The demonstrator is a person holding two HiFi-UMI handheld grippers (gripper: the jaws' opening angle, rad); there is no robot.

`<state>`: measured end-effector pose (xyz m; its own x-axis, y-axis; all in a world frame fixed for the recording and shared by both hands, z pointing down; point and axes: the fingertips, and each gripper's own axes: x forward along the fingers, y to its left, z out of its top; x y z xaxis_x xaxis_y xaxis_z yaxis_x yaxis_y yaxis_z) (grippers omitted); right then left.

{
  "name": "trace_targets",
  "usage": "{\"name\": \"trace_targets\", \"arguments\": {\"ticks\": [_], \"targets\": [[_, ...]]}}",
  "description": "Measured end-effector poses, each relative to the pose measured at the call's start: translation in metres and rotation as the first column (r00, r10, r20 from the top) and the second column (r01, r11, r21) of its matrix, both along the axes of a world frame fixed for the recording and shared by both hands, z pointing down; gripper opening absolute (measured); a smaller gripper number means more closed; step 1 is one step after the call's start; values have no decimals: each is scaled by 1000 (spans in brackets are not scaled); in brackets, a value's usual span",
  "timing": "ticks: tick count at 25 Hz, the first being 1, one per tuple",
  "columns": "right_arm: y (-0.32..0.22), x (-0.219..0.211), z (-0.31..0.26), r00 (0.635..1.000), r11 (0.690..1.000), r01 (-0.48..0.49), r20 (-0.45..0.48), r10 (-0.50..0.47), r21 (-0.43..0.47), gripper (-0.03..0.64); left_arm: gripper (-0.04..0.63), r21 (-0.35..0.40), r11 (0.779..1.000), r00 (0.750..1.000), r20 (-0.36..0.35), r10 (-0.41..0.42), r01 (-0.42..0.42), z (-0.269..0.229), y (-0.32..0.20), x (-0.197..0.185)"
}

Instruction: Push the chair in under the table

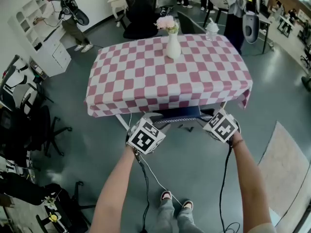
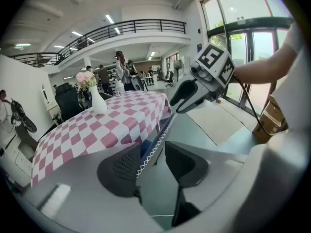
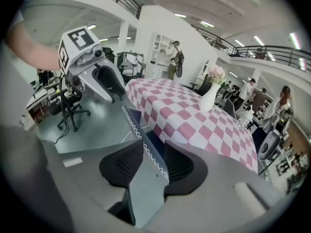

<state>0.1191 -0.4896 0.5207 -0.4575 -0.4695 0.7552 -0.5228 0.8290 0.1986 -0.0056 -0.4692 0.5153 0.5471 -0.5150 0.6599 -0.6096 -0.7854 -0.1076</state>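
A chair is tucked under the table (image 1: 146, 76), which wears a pink-and-white checked cloth. Only the top of the blue chair back (image 1: 177, 114), edged with white zigzag stitching, shows at the table's near edge. My left gripper (image 1: 144, 130) is at its left end and my right gripper (image 1: 217, 122) at its right end. In the left gripper view the left gripper (image 2: 153, 152) is open; the chair back (image 2: 155, 140) runs beside the left pad, apart from the right one. In the right gripper view the chair back (image 3: 146, 178) fills the right gripper's (image 3: 154, 154) gap between both pads.
A white vase of flowers (image 1: 173, 45) and a water bottle (image 1: 211, 30) stand on the table. Black office chairs (image 1: 43, 125) crowd the left, another chair (image 1: 141, 13) is behind the table. A pale mat (image 1: 286, 164) lies at the right. Cables trail past my feet (image 1: 175, 198).
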Motion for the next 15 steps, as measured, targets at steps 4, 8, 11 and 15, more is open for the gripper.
{"name": "trace_targets", "arguments": {"ticks": [4,8,11,15], "targets": [[17,-1,-53,972,991,-120,211,104,63,139,122,108,980,981,-120,-156,169,-50,11,-14],[47,11,-103,894,952,-279,395,209,127,116,64,219,875,887,-278,-368,431,-105,35,-41],[82,27,-130,829,897,-403,487,274,182,38,18,225,776,781,-402,-477,590,-138,67,-58],[135,54,-153,733,821,-542,578,360,177,21,2,213,698,686,-515,-514,683,-168,115,-68]]}}
